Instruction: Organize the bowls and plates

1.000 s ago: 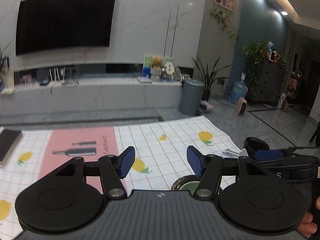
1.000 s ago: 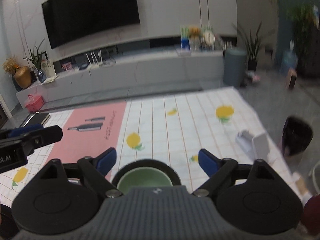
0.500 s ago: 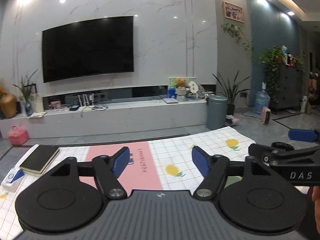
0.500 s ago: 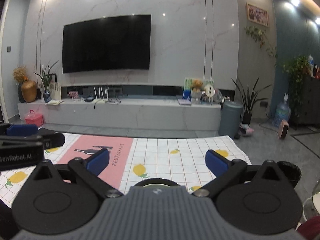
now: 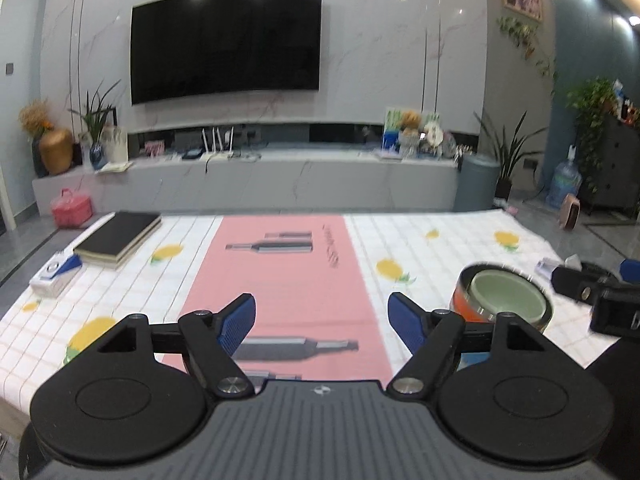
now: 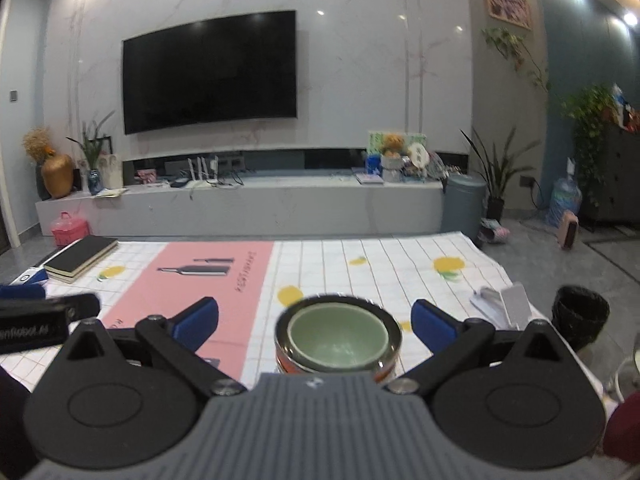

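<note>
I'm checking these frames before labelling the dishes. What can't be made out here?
- Stacked bowls, right wrist view: lower part hidden behind the right gripper; how many are nested is unclear.
- Same stack, left wrist view: motion-blurred, base behind the left gripper.
- Plates: none in view.

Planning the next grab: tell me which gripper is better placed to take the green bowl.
Right. The right gripper is open with the green bowl centred ahead; for the left gripper it sits off to the right.

free: pink mat [image 5: 288, 280] centre | blocked: stacked bowls [image 6: 338, 336] (right side), notebook [image 5: 120, 238] far-left corner
</note>
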The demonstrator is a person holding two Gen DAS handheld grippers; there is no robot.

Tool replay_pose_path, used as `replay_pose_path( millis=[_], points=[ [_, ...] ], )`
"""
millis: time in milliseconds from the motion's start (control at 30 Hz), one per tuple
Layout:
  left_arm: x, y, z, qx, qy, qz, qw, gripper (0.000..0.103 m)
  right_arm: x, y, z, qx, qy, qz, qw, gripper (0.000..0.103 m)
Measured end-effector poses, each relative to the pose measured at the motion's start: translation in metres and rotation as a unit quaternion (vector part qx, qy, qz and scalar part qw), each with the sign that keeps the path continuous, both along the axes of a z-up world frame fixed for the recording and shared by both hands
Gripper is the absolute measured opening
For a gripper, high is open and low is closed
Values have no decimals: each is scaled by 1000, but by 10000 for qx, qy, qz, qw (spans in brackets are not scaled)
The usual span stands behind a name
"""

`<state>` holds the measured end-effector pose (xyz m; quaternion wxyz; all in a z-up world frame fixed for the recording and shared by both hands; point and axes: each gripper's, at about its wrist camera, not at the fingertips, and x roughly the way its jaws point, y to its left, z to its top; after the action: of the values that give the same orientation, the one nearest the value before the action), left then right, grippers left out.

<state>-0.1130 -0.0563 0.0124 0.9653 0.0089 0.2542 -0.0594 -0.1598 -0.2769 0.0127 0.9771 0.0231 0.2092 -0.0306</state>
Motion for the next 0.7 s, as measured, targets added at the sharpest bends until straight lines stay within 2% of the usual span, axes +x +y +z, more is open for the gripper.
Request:
replay_pose_path(
  millis=[100,200,400,700],
  points=[
    [0,6,-10,26,115,81,9999,89,5,0,-6,65,148,-44,9999,100],
    [2,8,-18,-13,258,198,9995,88,11,4,-11,-104,223,4,9997,100],
    [4,5,-23,73,350,244,9991,88,20,9,-17,-183,359,128,9991,100],
    [7,-2,-27,184,499,209,9984,89,31,5,-28,-41,704,75,9975,100]
  ],
)
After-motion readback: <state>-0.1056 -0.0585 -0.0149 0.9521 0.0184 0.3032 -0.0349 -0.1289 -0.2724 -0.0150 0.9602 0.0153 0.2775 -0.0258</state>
